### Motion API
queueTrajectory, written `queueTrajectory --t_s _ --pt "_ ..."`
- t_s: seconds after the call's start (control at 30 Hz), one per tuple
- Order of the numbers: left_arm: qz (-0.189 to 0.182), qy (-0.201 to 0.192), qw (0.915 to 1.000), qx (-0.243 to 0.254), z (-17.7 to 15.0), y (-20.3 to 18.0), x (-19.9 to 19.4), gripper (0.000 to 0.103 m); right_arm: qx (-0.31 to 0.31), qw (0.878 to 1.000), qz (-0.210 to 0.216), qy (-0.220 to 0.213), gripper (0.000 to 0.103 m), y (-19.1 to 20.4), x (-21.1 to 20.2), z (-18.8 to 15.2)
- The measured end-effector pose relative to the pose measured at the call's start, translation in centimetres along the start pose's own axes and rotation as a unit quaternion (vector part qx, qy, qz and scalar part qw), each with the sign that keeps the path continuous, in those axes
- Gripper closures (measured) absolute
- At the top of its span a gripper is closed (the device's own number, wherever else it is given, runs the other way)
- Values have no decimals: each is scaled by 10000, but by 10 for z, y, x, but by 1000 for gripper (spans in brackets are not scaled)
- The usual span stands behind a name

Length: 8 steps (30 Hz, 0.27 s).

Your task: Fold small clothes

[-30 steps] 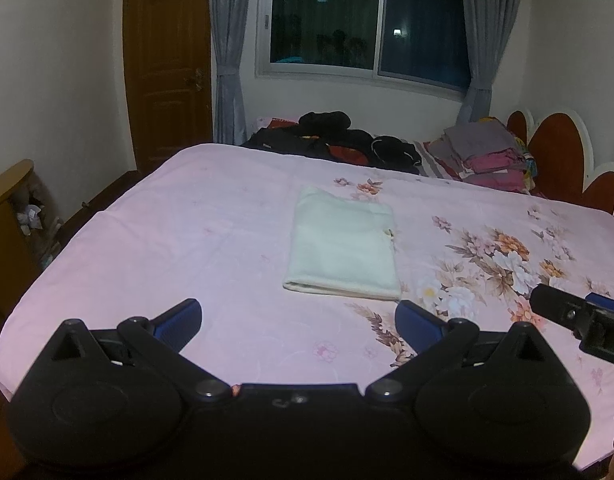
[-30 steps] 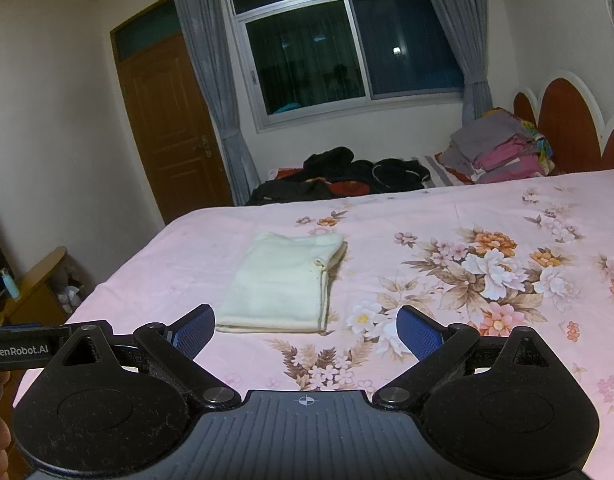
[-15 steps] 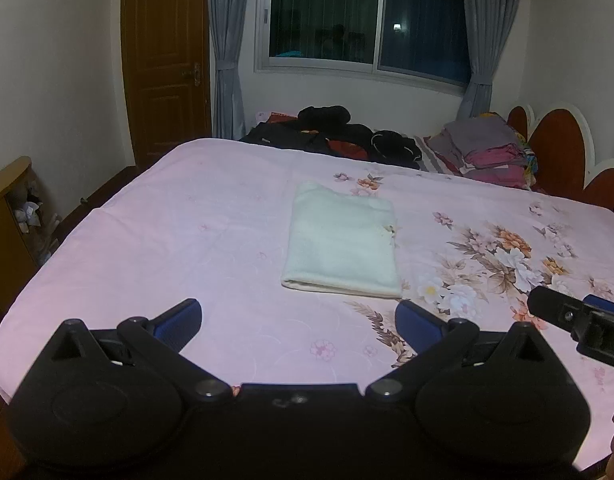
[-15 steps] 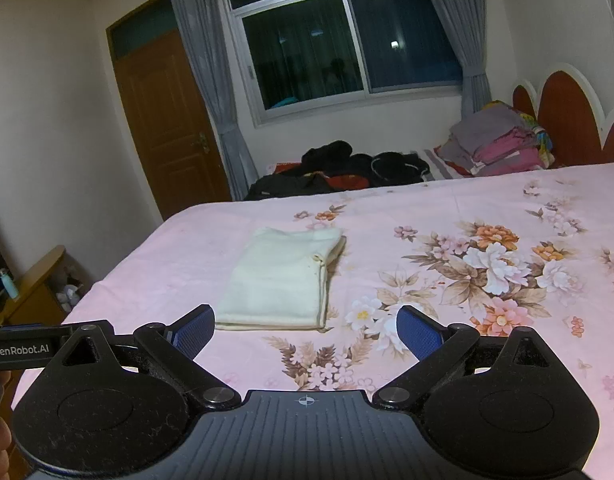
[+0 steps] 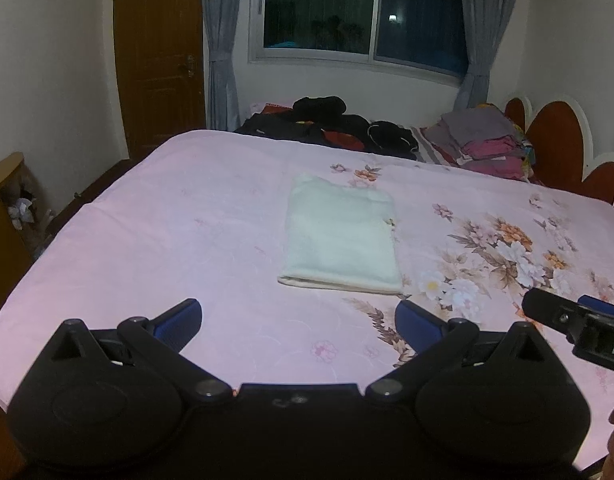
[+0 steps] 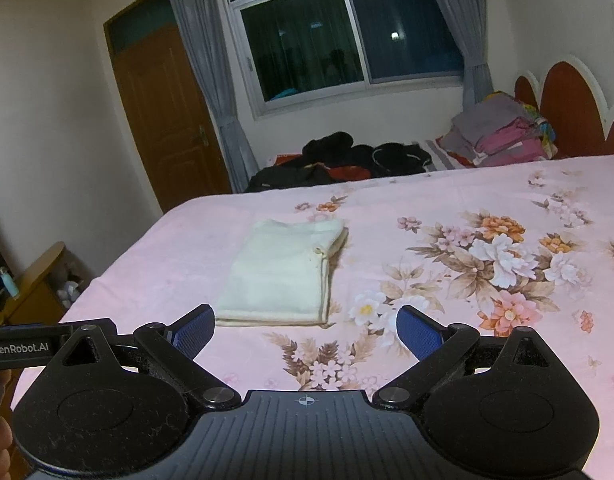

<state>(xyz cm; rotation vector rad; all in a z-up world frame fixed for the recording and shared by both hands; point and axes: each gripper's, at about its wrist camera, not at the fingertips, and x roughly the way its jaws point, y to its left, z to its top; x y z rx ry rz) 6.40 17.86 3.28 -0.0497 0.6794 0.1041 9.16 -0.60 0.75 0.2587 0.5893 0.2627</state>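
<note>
Window [image 5: 363,12] nearer; right tool [image 5: 579,326] cropped.

I see bare sheet [image 5: 195,216] left of centre and below the folded cloth [image 5: 341,236], open for passing. Dark clothes [image 5: 331,124] and a folded pile [image 5: 483,140] crowd the upper right.

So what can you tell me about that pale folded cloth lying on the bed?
The cloth is a pale cream, soft-looking piece folded into a neat rectangle, with stacked layers showing along its right and near edges. It lies flat on the pink floral bedspread, near the middle of the bed. Nothing else touches it: both hand-held grippers, left and right, are open and short of its near edge.
</note>
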Motion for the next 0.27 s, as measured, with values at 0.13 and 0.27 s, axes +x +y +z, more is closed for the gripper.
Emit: queueTrajectory --t_s 0.13,0.27 --pt "125 48 9999 63 4 -3 12 4 38 10000 -60 65 6 -5 7 -1" --pt "104 288 9995 -52 12 1 34 0 93 9997 -202 125 6 -14 15 0"
